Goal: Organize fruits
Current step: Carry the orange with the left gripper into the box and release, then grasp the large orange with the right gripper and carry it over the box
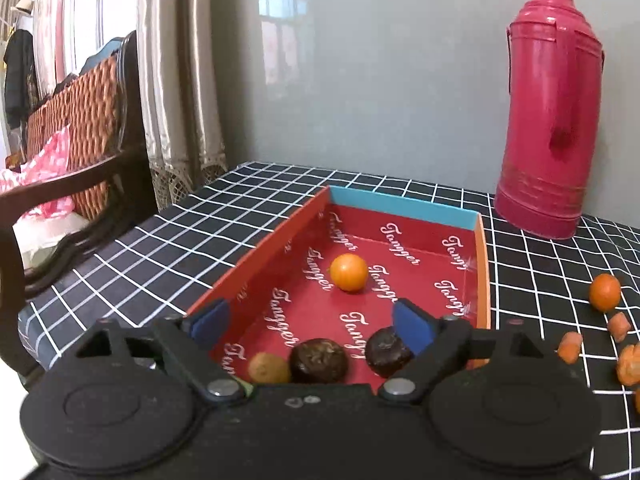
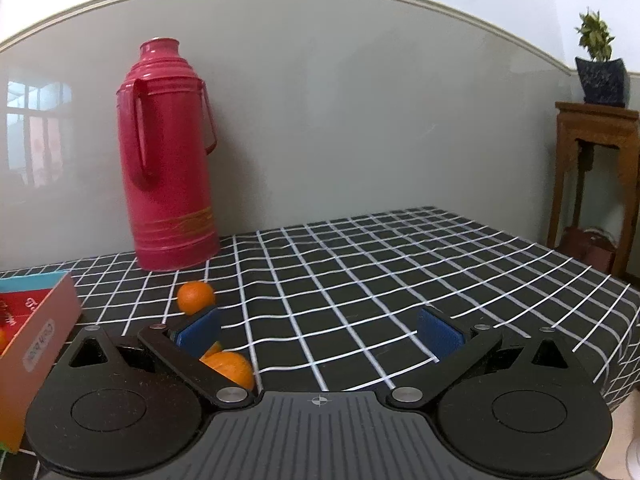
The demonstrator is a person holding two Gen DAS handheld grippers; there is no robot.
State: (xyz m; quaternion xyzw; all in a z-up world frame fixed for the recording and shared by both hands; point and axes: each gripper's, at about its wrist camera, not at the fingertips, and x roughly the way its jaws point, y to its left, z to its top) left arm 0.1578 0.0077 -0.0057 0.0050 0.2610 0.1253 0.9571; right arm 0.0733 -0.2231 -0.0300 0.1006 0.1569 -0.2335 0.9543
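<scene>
Nearest in the left wrist view, the left gripper (image 1: 312, 326) hangs over the near end of the red box (image 1: 256, 246), its blue pads spread wide and holding nothing. Just below it, inside the box, lie a small tan fruit (image 1: 269, 367) and two dark round fruits (image 1: 319, 361), one of them touching the right pad; their kind is hard to tell and their lower halves are cut off by the gripper body. Farther in, a small orange (image 1: 349, 272) sits alone mid-box.

The right gripper (image 2: 319, 334) is likewise wide apart and empty, low over the checked tablecloth (image 2: 360, 280). A peeled-looking orange piece (image 2: 230, 366) lies just inside its left finger, partly hidden behind the linkage. Beyond it a whole loose orange (image 2: 196, 297) rests on the cloth, outside the box, near the red thermos (image 2: 170, 160). The left wrist view shows several more orange pieces (image 1: 620, 326) to the right of the box, running off the frame edge, so their count is unclear.

The loose orange is probably light, firm and smooth-skinned, and being round it should roll if nudged; a grip across its widest part, with modest squeeze, seems safest. The cut pieces likely are softer and would bruise or slip.

Farthest back stands a potted plant (image 2: 600, 64) on a wooden stand.
</scene>
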